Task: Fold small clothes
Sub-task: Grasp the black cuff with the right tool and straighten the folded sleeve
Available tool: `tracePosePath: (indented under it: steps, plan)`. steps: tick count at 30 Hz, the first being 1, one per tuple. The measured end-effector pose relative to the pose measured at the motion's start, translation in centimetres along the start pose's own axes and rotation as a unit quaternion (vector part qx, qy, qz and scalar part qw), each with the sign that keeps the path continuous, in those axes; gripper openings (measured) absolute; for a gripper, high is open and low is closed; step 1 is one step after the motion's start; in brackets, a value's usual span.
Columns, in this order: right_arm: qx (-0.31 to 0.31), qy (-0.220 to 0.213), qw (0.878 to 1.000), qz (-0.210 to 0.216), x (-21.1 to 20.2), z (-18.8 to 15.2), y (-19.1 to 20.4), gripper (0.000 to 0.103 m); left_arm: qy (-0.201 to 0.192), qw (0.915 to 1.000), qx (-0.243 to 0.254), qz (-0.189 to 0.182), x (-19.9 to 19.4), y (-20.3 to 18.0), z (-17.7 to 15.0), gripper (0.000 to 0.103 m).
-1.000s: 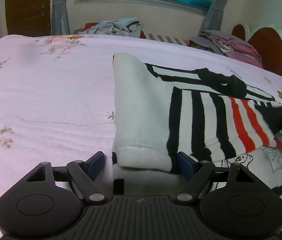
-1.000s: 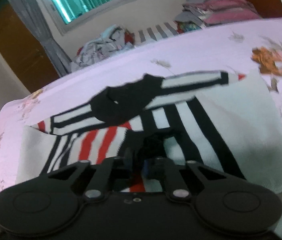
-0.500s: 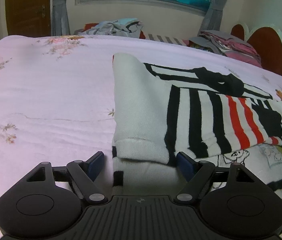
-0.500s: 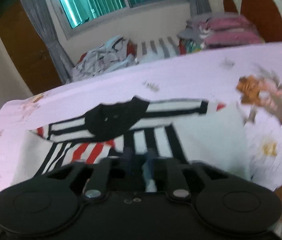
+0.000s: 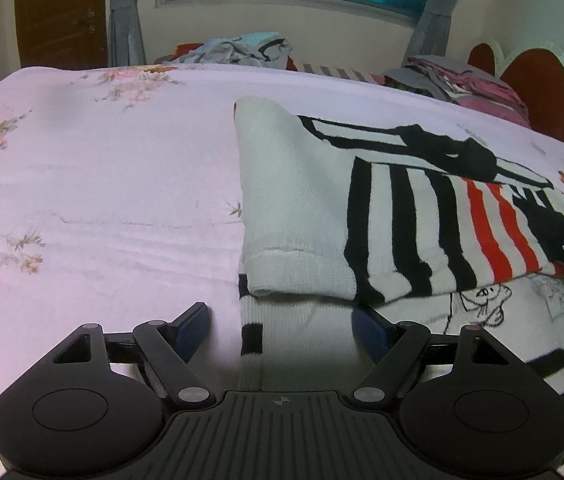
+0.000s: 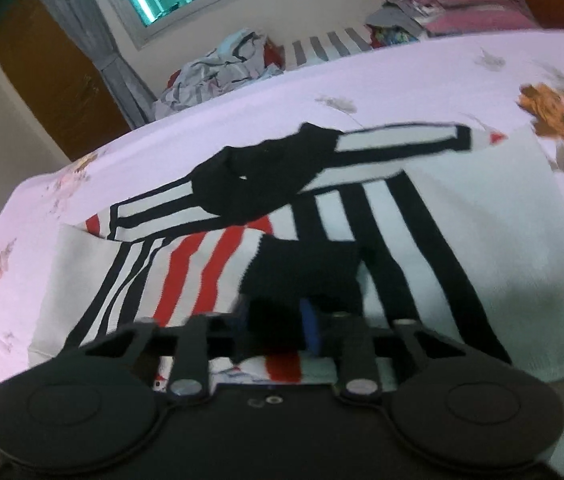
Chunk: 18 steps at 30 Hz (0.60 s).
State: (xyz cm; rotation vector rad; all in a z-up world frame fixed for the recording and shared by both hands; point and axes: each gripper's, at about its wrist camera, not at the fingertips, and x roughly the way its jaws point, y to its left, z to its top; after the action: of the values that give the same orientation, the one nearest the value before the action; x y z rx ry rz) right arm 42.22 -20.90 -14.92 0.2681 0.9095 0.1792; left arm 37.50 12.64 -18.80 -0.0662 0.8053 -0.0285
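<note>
The striped knit sweater (image 5: 422,216) lies partly folded on the pink floral bedsheet (image 5: 102,200), white ribbed sleeve (image 5: 282,200) turned over its body. The knit is soft, light and limp; it drapes and stretches, so the best holds are on thick edges: cuff, hem or fold corner. The left gripper (image 5: 280,322) rests at the near hem, fingers spread wide either side of the cloth, not pressing it. The right gripper (image 6: 276,320) has just closed its jaws, pinching the black cuff (image 6: 302,276). Stripes are black, white and red; the weave looks coarse and non-slippery.
</note>
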Motion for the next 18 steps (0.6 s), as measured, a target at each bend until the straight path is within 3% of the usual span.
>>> tracePosePath:
  steps: [1, 5, 6, 7, 9, 16, 18]
  plan:
    - [-0.002, 0.000, 1.000, 0.001, 0.1, 0.1, 0.2, 0.001, -0.002, 1.0000, 0.002, 0.001, 0.2, -0.1, 0.1, 0.078]
    - [-0.043, -0.004, 0.999, -0.017, -0.5, 0.5, 1.1, 0.002, -0.005, 1.0000, 0.004, 0.001, 0.4, -0.1, 0.4, 0.078]
    - [-0.041, -0.009, 0.999, -0.018, -1.1, 0.7, 0.7, 0.009, -0.005, 1.0000, 0.002, -0.001, 0.4, 0.0, 0.5, 0.078]
    - [-0.034, -0.011, 0.999, -0.019, -1.5, 0.9, 0.1, 0.033, -0.005, 1.0000, 0.003, -0.001, 0.4, 0.0, 0.4, 0.078]
    - [-0.015, -0.021, 0.999, -0.029, -2.5, 1.0, -1.3, 0.064, -0.006, 1.0000, 0.004, -0.002, 0.4, 0.1, 0.4, 0.078]
    - [0.046, 0.023, 0.999, 0.002, -1.2, -0.5, -3.2, 0.044, -0.006, 1.0000, 0.002, 0.000, 0.6, -0.1, 0.3, 0.078]
    - [0.051, 0.019, 0.998, 0.007, -0.8, -0.8, -2.6, 0.044, -0.006, 1.0000, 0.002, 0.000, 0.5, -0.1, 0.3, 0.078]
